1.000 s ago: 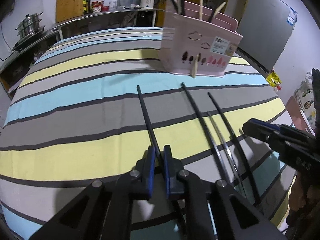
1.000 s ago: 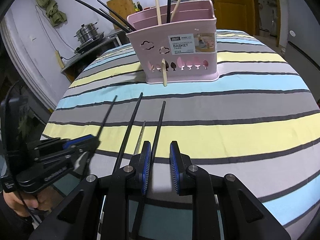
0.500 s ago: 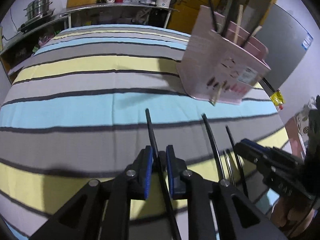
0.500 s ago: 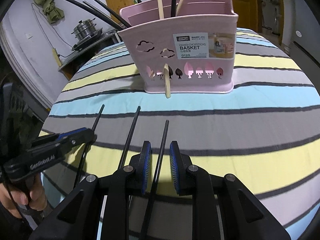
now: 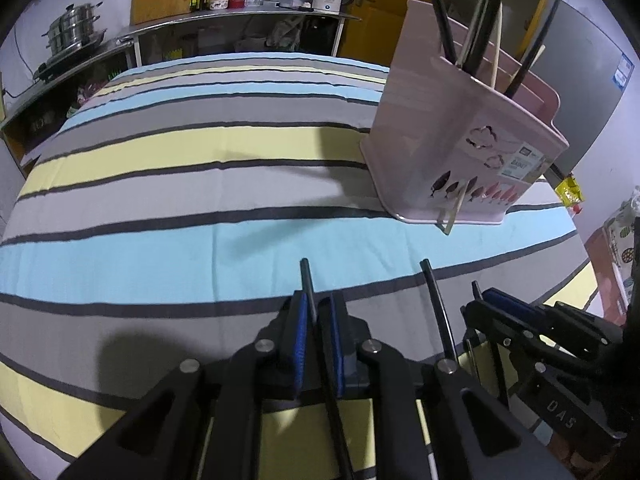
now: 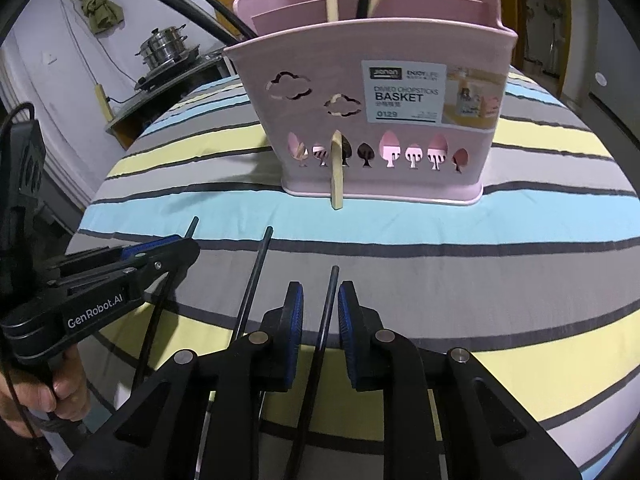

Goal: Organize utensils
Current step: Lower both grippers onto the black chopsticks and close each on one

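A pink chopstick basket (image 6: 384, 120) (image 5: 460, 152) stands on the striped tablecloth, holding several black and wooden chopsticks; one wooden stick (image 6: 337, 172) pokes out through a front slot. My left gripper (image 5: 318, 316) is shut on a black chopstick (image 5: 307, 280) and holds it pointing at the basket. My right gripper (image 6: 320, 304) straddles another black chopstick (image 6: 330, 300) with a small gap on each side. A third black chopstick (image 6: 256, 272) lies between the grippers.
The striped tablecloth (image 6: 520, 240) covers the round table. A metal counter with a steamer pot (image 5: 72, 40), bottles and a kettle stands behind. A grey fridge (image 5: 592, 80) and a yellow door are at the back right.
Both grippers have moved forward toward the basket, which now looks larger. The left gripper has slid toward the tip of its black chopstick and lifted it.
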Action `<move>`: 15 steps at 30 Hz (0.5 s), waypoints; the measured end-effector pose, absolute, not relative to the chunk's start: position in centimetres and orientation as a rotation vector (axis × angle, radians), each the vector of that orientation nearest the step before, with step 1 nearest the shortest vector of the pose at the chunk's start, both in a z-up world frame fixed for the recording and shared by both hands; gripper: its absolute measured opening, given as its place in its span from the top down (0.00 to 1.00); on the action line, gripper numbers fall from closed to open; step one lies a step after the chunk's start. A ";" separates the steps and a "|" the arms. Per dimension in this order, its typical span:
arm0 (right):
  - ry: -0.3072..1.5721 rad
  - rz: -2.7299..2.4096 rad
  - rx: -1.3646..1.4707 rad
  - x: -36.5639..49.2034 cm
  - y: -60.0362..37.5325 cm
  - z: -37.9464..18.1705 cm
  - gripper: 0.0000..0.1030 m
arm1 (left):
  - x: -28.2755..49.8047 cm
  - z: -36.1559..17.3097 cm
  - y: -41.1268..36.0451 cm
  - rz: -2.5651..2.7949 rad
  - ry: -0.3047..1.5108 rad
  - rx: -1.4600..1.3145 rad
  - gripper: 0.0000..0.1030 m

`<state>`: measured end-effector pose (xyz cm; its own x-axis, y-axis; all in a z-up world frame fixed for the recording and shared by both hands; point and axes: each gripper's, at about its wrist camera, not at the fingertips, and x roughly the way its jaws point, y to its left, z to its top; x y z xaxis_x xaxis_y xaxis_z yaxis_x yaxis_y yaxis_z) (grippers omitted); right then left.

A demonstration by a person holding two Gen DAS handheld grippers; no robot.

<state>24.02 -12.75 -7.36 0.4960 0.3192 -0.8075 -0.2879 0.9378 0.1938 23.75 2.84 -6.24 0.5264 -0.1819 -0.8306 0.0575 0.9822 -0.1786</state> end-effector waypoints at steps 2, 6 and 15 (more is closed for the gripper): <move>0.987 0.357 0.025 24.3 -12.8 -7.4 0.94 | 24.0 -6.2 2.9 -0.146 1.009 -0.131 0.93; 0.994 0.370 0.048 24.3 -13.1 -7.2 0.94 | 24.5 -6.0 2.7 -0.155 1.015 -0.129 0.94; 0.927 0.392 0.075 23.1 -14.7 -3.8 0.95 | 23.1 -2.8 2.6 -0.204 0.963 -0.149 0.94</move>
